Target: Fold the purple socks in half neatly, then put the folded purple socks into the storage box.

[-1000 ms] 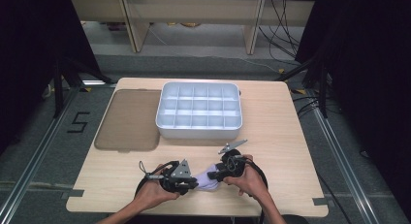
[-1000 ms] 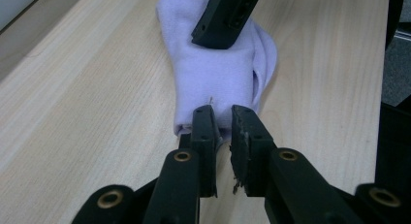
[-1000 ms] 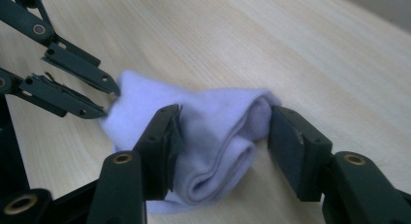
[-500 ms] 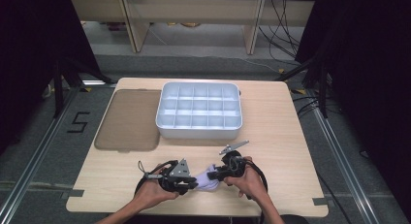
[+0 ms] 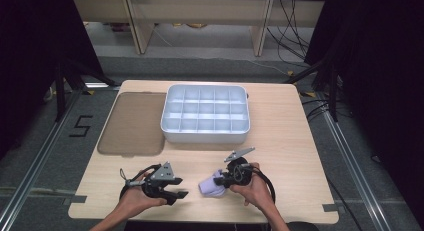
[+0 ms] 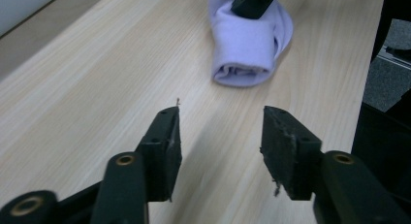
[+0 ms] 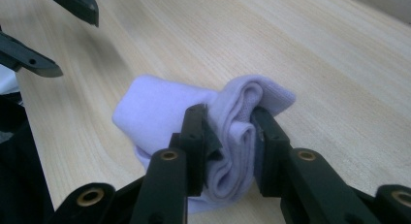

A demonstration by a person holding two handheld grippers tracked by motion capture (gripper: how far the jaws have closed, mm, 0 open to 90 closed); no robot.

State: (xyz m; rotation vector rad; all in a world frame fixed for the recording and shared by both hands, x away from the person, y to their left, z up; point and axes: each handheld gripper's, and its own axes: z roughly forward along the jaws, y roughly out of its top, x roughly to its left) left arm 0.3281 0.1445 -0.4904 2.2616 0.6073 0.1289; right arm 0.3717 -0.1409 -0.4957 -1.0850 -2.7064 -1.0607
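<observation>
- The right hand-held gripper (image 7: 228, 136) has its two black jaws clamped on the bunched folds of a pale lilac rolled sock (image 7: 160, 112); in the high view the same hand-held gripper (image 5: 226, 180) sits at the near edge of the surface, gripped by the person's right hand (image 5: 252, 188).
- The sock (image 5: 212, 186) rests on the light wooden surface (image 5: 280, 136), just left of the right hand.
- The left hand-held gripper (image 6: 220, 136) has its jaws spread apart with bare wood between them; nothing is held. Ahead of it lies the sock (image 6: 247, 49), with a black jaw of the other gripper pressing on its top.
- In the high view the left hand-held gripper (image 5: 177, 193) lies low over the surface, near the sock but apart from it, held by the left hand (image 5: 135, 198).
- Farther back stands a white compartment tray (image 5: 205, 136), its cells looking empty.
- Just beside the tray's left wall lies a flat brownish translucent lid (image 5: 132, 122).
</observation>
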